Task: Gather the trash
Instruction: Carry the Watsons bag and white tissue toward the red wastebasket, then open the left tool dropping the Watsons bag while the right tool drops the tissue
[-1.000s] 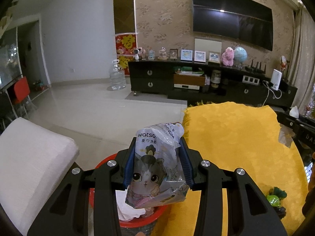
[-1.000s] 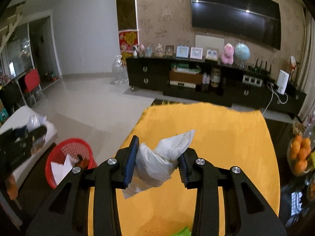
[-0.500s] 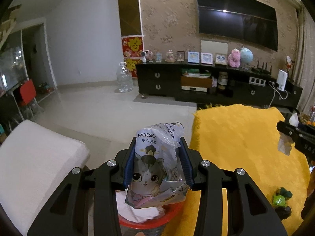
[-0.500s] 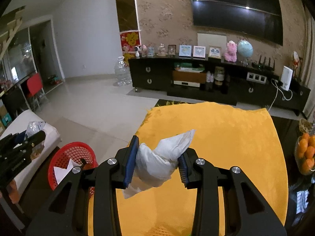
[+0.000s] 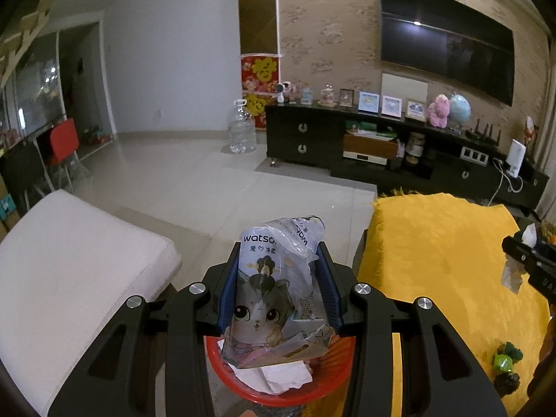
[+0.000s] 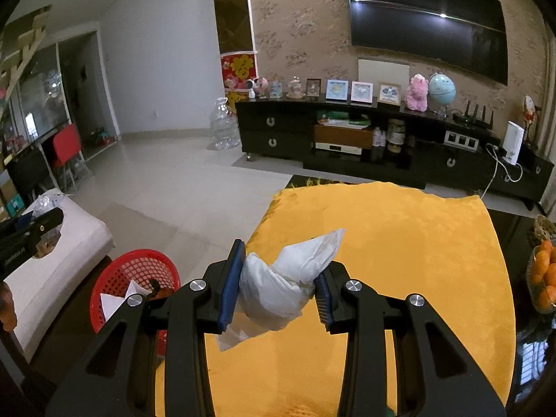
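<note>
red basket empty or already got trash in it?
Not empty: the red basket holds white paper and a small dark scrap.
</note>
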A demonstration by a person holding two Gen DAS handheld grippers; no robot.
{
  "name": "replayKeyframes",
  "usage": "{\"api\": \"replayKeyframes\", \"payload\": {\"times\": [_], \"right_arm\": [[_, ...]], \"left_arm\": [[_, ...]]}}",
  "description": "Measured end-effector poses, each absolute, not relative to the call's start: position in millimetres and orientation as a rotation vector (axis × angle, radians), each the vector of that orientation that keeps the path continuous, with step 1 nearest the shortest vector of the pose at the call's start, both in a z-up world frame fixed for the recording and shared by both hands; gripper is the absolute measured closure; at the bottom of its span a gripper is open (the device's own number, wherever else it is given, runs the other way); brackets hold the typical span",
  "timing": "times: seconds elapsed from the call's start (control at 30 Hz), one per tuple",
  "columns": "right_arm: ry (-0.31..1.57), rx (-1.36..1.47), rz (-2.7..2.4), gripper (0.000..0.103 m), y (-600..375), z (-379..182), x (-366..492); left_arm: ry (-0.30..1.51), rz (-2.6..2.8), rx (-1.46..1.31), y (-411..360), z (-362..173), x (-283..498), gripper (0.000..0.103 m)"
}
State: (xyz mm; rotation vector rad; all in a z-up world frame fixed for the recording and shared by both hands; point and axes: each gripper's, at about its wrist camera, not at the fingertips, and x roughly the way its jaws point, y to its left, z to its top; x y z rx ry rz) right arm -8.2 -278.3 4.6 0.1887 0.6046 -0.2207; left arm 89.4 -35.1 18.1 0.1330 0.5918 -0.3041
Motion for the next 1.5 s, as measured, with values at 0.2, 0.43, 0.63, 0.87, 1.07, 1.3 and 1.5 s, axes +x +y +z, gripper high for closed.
{"api": "replayKeyframes", "payload": {"times": [0.2, 0.43, 0.63, 0.87, 1.07, 1.3, 1.5], "right_arm": [[0.628, 0.174, -0.204, 0.067, -263, -3, 7], [0.652, 0.158, -0.152, 0.067, -239, -9, 26], [0.672, 0.131, -0.096, 0.067, -212, -12, 43], [0.683, 0.083, -0.024, 0.067, -179, -11, 64], [0.679, 0.064, 0.051, 0.067, -157, -10, 77], [0.703, 0.083, 0.092, 0.067, -154, -23, 88], [0.719, 0.106, 0.109, 0.067, -150, -32, 98]], "left_arm": [[0.588, -0.279, 0.130, -20, 18, 91, 0.064], [0.616, -0.235, 0.106, 3, 12, 100, 0.064], [0.629, -0.216, 0.094, 17, 9, 103, 0.064], [0.637, -0.194, 0.105, 23, 4, 108, 0.064], [0.663, -0.173, 0.120, 27, -6, 112, 0.064], [0.719, -0.173, 0.099, 34, -20, 120, 0.064], [0.766, -0.190, 0.094, 32, -34, 125, 0.064]]}}
